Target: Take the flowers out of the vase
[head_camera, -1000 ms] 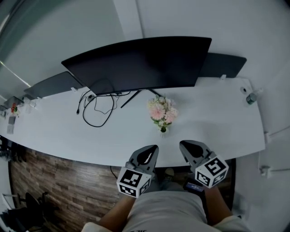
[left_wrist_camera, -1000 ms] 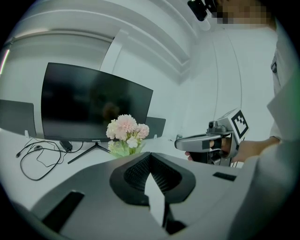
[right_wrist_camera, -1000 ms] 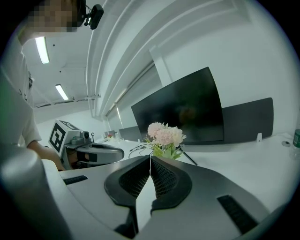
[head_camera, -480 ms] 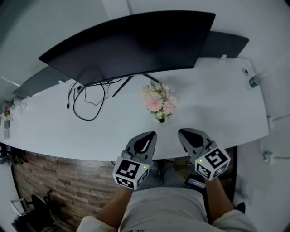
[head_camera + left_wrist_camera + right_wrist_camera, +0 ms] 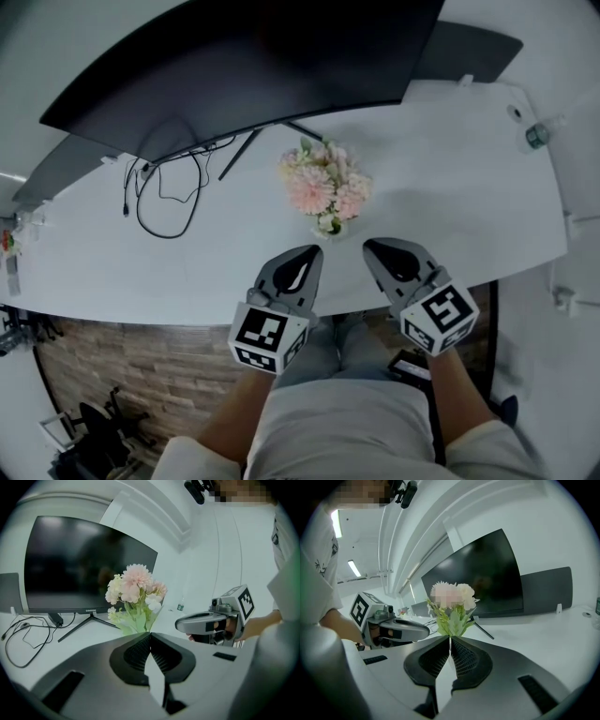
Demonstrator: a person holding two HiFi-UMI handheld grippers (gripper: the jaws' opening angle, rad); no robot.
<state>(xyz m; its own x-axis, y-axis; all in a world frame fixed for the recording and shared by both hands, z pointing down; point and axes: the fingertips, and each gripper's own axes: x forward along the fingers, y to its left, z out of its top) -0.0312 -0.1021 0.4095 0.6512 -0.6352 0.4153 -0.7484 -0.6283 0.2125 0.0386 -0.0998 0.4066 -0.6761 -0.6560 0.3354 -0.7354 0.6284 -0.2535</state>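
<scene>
White desk [image 5: 450,187]: curved monitor [image 5: 244,66], looped cable [image 5: 159,202], pink flowers [image 5: 323,183] hiding most of their vase [image 5: 332,228]. The left hand-held gripper [image 5: 313,253] and right hand-held gripper [image 5: 371,247] are closed, empty.

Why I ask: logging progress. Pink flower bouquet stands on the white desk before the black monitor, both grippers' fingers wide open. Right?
No: the left gripper and right gripper have fingers shut and empty, as both gripper views show. The bouquet stands as said.

Left tool [image 5: 313,253], right tool [image 5: 371,247] moved closer to flowers [image 5: 323,186].
</scene>
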